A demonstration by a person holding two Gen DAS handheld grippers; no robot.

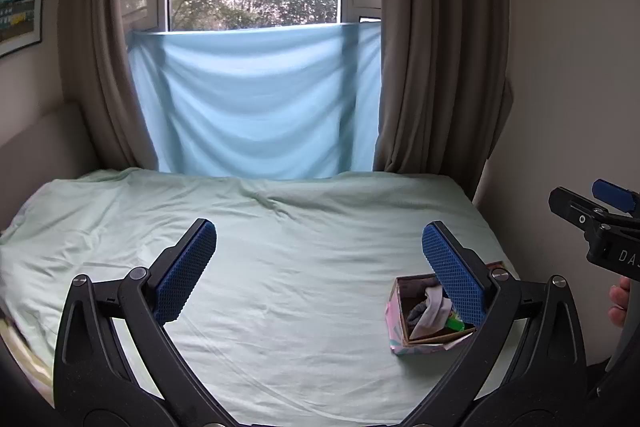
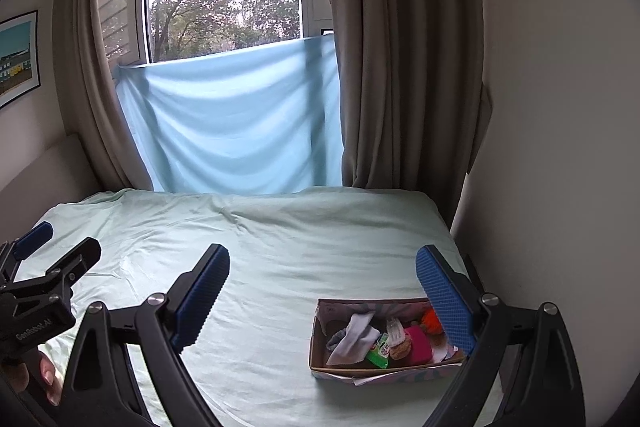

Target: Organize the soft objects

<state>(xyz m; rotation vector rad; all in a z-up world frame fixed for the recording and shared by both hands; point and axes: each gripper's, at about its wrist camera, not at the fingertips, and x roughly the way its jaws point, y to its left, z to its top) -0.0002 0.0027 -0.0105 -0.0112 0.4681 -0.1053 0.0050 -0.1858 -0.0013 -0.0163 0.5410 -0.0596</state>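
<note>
A shallow cardboard box (image 2: 320, 347) with a patterned outside sits on the bed's right side; it also shows in the left wrist view (image 1: 394, 323). It holds soft items: a white cloth (image 2: 354, 337), a green packet (image 2: 378, 349), a pink item (image 2: 418, 347), an orange item (image 2: 432, 319). My right gripper (image 2: 322, 301) is open and empty, held above the bed just left of and over the box. My left gripper (image 1: 320, 273) is open and empty above the middle of the bed, left of the box.
The bed has a pale green sheet (image 2: 280, 247). A light blue cloth (image 2: 232, 123) hangs over the window between brown curtains (image 2: 400, 67). A white wall (image 2: 552, 147) lies right of the bed. A framed picture (image 1: 20, 3) hangs on the left.
</note>
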